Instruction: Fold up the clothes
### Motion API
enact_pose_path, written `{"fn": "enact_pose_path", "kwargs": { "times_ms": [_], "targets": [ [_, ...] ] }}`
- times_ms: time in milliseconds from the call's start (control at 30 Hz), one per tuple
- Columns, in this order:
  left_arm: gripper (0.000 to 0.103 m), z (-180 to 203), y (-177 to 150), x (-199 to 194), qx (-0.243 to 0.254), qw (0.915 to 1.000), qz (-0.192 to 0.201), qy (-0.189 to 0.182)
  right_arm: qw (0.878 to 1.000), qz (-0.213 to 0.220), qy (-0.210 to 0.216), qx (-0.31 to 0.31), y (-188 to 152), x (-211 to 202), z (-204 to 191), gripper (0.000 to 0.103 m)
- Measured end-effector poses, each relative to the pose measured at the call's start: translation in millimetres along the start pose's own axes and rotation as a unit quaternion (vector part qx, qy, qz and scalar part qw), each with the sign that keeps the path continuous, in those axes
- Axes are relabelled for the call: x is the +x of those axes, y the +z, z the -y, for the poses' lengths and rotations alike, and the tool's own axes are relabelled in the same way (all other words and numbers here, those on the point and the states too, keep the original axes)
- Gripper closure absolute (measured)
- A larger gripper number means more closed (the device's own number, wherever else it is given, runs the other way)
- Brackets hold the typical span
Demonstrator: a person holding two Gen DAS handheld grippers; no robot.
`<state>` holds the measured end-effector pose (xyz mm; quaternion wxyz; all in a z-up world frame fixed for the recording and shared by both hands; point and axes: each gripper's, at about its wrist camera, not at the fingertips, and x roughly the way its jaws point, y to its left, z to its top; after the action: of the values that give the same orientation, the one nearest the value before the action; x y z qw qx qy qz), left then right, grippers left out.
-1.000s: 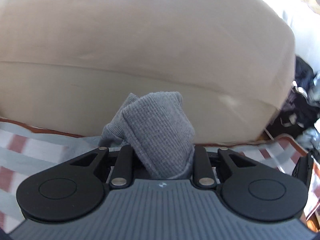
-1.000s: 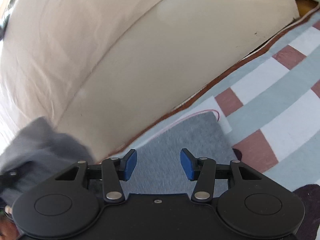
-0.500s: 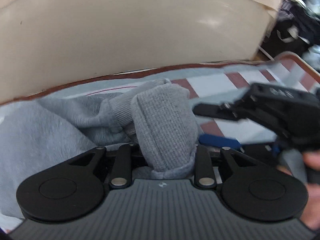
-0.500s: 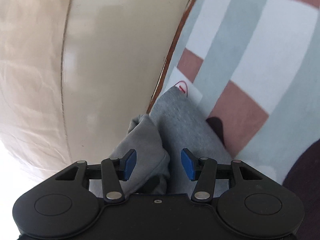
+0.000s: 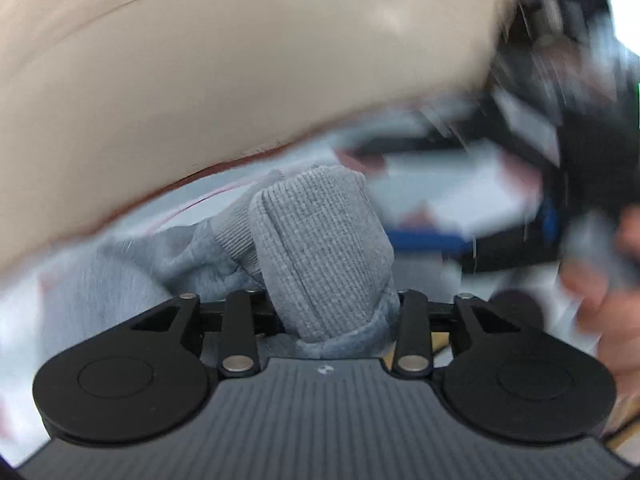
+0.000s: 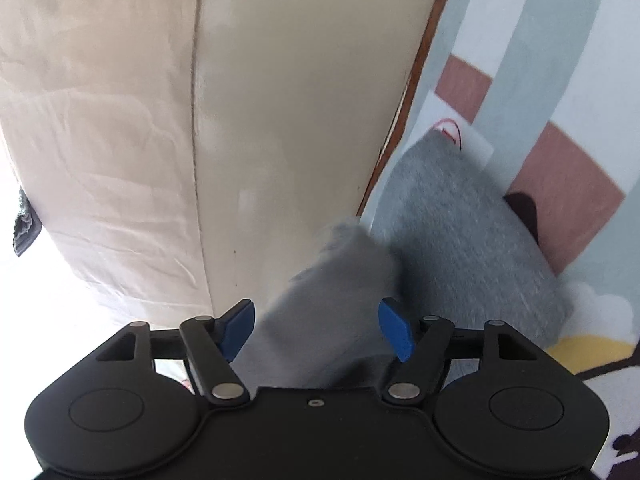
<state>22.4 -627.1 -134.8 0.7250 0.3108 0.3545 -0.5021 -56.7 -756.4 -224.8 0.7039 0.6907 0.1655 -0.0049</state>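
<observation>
Both hand-held grippers have come down toward the patterned mat since the earlier frames, and the jaws of each have just been opening. On the left hand-held gripper (image 5: 336, 312) a ribbed cuff (image 5: 320, 248) of the grey garment (image 5: 132, 276) sits between the fingers; the left finger stands clear of the cloth, while the cloth hides whether the right one presses it, so the grip looks slack or let go (the blur makes it hard to call). From the right wrist view, the right hand-held gripper (image 6: 316, 330) stands wide, its blue pads (image 6: 394, 328) apart from a loose grey fold that rises between them, untouched on either side. Beyond it lies the folded grey garment (image 6: 468, 240), flat on the striped mat (image 6: 576, 92) just beside the base of the beige sofa (image 6: 280, 100). In the left view the right hand-held gripper shows as a dark blur at far right, with a hand (image 5: 600, 292) around it. As a judgement, the knit is soft, light and limp: it will sag and unfold if lifted by one point, so it is better taken at the thick ribbed cuff or along a doubled edge, with both sides supported together.
</observation>
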Motion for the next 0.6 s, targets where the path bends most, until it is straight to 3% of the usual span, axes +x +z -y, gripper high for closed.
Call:
{"fn": "enact_pose_path", "kwargs": {
  "times_ms": [67, 133, 233, 333, 433, 600],
  "targets": [
    [0.049, 27.9, -6.2, 13.1, 0.068, 0.9971, -0.030, 0.015, 1.000, -0.010, -0.015, 0.006, 0.3, 2.6, 3.9, 0.023],
    [0.035, 38.5, -15.0, 10.5, 0.089, 0.9956, -0.026, 0.016, 0.999, -0.024, -0.044, 0.004, 2.2, 5.5, 5.8, 0.023],
    [0.033, 46.1, -26.4, 0.5, 0.106, 0.9941, -0.014, 0.019, 0.997, -0.029, -0.073, -0.002, 4.2, 12.1, 9.1, 0.023],
    [0.028, 26.0, -33.1, -30.8, 0.073, 0.9973, 0.009, -0.001, 0.997, -0.029, -0.070, -0.011, 5.7, 15.6, 5.3, 0.026],
    [0.022, -3.1, -40.6, -60.1, 0.031, 0.9987, 0.031, -0.026, 0.997, -0.021, -0.069, -0.032, 6.7, 18.5, -3.7, 0.043],
    [0.022, -58.3, -53.8, -81.9, -0.043, 0.9976, 0.053, -0.013, 0.995, -0.022, -0.085, -0.057, 9.6, 23.7, -16.5, 0.040]
  ]
}}
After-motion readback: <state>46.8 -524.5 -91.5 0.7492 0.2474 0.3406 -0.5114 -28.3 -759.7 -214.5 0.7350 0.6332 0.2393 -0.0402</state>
